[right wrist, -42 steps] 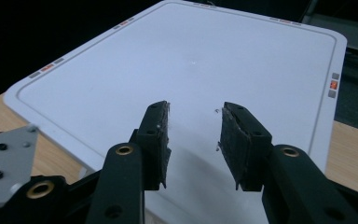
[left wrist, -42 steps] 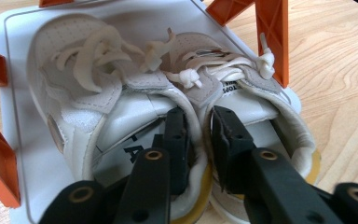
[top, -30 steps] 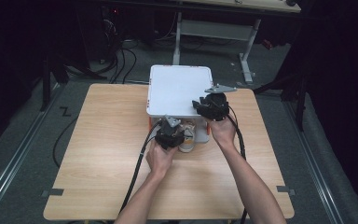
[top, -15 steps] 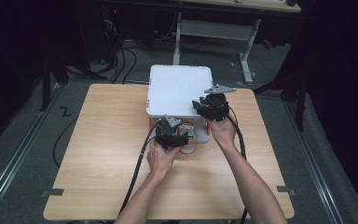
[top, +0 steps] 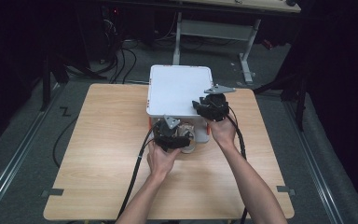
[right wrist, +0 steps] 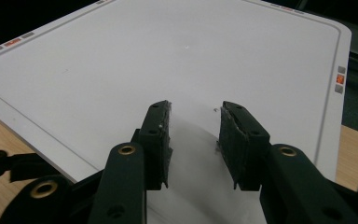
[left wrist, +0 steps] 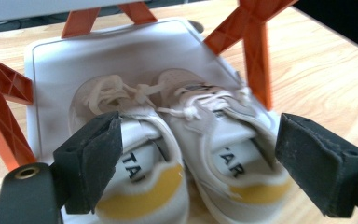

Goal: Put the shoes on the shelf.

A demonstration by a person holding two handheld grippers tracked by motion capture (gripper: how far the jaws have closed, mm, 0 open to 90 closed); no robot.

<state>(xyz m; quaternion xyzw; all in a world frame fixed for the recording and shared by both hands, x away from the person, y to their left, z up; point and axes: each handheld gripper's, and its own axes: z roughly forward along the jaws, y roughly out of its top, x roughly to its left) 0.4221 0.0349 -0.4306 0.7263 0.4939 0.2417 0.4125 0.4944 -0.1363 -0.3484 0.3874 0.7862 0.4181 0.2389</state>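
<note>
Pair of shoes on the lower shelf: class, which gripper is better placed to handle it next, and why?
Left. The left gripper is open, straddling the pair of shoes; the right gripper rests on the white top shelf.

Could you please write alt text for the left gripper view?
A pair of small white shoes with yellow heel patches sits on a white tray between orange supports. The left tongs have just been opening and flank the heels without touching.
</note>
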